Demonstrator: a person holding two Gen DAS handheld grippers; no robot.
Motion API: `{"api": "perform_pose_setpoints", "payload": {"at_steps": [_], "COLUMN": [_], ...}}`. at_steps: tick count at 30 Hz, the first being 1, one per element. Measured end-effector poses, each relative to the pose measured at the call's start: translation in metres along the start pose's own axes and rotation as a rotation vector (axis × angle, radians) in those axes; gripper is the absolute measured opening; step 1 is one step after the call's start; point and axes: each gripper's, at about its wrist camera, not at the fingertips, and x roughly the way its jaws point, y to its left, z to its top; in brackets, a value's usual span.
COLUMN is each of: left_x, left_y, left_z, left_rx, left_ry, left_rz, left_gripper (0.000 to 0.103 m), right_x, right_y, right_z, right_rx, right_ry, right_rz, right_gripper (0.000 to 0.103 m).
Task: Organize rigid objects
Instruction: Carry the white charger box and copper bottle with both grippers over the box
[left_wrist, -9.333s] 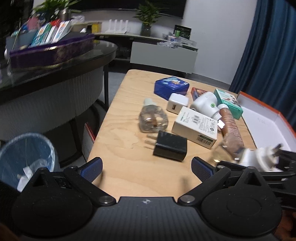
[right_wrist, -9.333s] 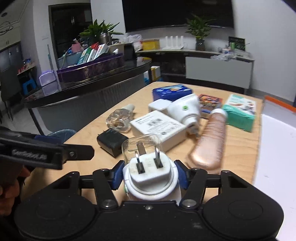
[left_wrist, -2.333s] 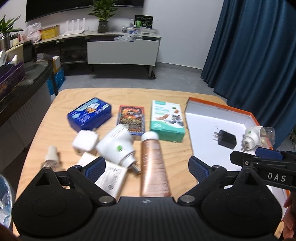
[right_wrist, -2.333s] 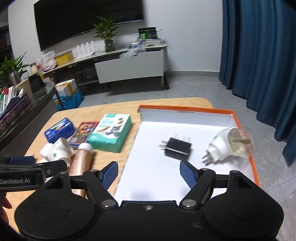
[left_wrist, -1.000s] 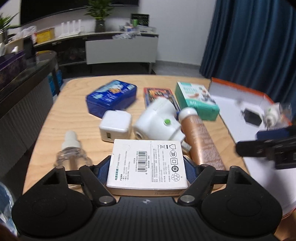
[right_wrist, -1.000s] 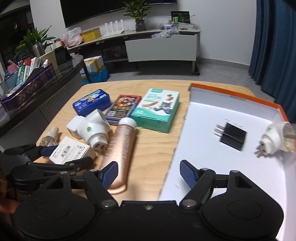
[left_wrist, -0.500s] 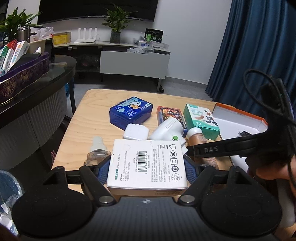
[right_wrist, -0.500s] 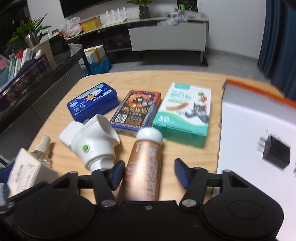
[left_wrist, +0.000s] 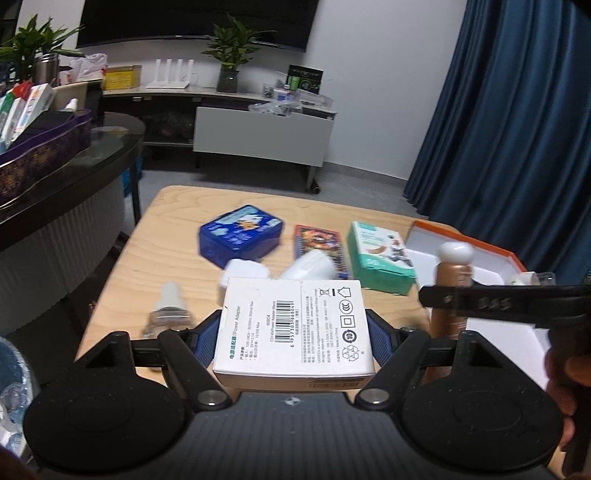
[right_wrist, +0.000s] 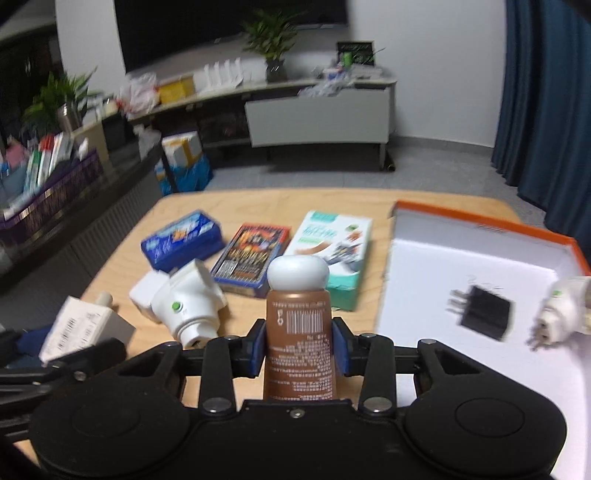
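1. Left wrist view: your left gripper (left_wrist: 295, 334) was clamped on the white adapter box (left_wrist: 293, 326), blue pads against its two short sides, label up, the box lifted clear of the wooden table (left_wrist: 177, 229). Keep it level as you carry it and set it down flat in bare floor of the orange-rimmed tray (left_wrist: 491, 254); the grip sat near the box's rear end, so a forward tilt could let it slide.

2. Same view: the other tool's black arm crossed at the right with the brown bottle (left_wrist: 448, 291) standing up behind it. Let one hand enter the tray first, since both loads were heading the same way.

3. Right wrist view: your right gripper (right_wrist: 299, 350) was closed tight around the brown bottle (right_wrist: 298, 332), white cap up, pads on its lower body. Lay it in the tray (right_wrist: 480, 221) away from the black charger (right_wrist: 484, 317) and the white plug-in unit (right_wrist: 561, 306).

4. Only this view showed the tray floor and where those two things lay, plus the whole white plug-in diffuser (right_wrist: 184, 306) on the table. Only the left view showed the small clear bottle (left_wrist: 168, 314) lying near the table's left edge.
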Motion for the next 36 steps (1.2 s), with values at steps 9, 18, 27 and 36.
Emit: {"api": "perform_pose_setpoints", "payload": {"at_steps": [9,18,27,36], "left_x": [0.004,0.02,0.029,0.029], "left_y": [-0.06,-0.128,-0.162,-0.17], "left_z": [0.003,0.006,-0.001,-0.002], "left_rx": [0.06,0.155,0.198,0.22], "left_ry": [0.003,0.013,0.045,0.049], "left_rz": [-0.129,-0.225,-0.255,-0.248], "left_gripper": [0.079,0.079,0.079,0.079], "right_x": [-0.072,-0.127,-0.142,-0.136], "right_y": [-0.049,-0.11,-0.141,-0.144], "right_z": [-0.004,-0.024,-0.045,-0.047], "right_rx": [0.077,0.142,0.188,0.192], "right_ry": [-0.102,-0.134,-0.118,-0.106], "right_rz": [-0.057,-0.222,-0.275,-0.262], "right_gripper": [0.045,0.045,0.045,0.045]}}
